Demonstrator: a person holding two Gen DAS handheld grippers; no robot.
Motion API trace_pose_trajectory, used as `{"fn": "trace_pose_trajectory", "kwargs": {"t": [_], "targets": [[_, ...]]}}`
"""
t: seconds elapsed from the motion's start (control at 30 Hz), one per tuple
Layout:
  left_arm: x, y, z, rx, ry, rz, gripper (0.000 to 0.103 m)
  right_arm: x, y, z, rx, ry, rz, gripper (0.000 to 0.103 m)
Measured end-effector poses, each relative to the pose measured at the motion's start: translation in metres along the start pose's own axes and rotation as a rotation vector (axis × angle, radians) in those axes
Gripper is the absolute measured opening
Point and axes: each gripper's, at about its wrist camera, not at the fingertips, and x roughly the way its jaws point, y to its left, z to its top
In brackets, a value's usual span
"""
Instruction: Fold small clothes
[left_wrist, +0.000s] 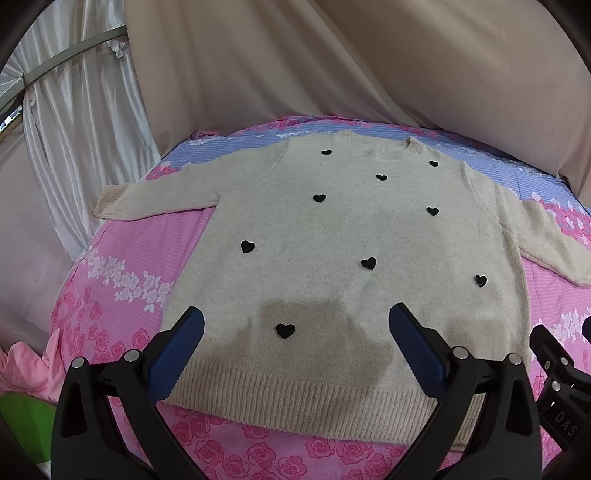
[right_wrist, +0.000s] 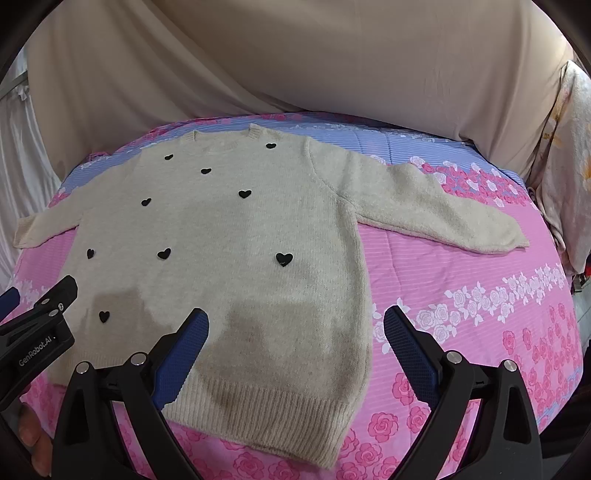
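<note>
Beige sweater (left_wrist: 332, 258) lies flat on the bed (left_wrist: 122, 258); both released, the left gripper (left_wrist: 295, 325) and right gripper (right_wrist: 295, 325) should pinch sleeve cuffs, folding inward evenly.

Left tongs (left_wrist: 295, 325) and right tongs (right_wrist: 295, 325) hover side by side, spread wide.

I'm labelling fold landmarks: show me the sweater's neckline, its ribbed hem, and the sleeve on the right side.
neckline (left_wrist: 384, 153), left wrist view, ribbed collar band.
ribbed hem (left_wrist: 295, 398), left wrist view, middle of the bottom ribbing.
sleeve (right_wrist: 443, 206), right wrist view, mid-length of the outstretched sleeve.
</note>
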Motion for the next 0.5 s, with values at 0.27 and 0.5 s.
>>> {"fn": "trace_pose_trajectory", "kwargs": {"t": [0.27, 0.5], "targets": [[0.0015, -0.0004, -0.0016, -0.001, 0.002, 0.006, 0.098, 0.0003, 0.0006, 0.0001, -0.001, 0.001, -0.001, 0.094], [0.0023, 0.0001, -0.0023, -0.002, 0.005, 0.006, 0.098, 0.0004, 0.0008, 0.0006, 0.0, 0.0, -0.001, 0.094]]}}
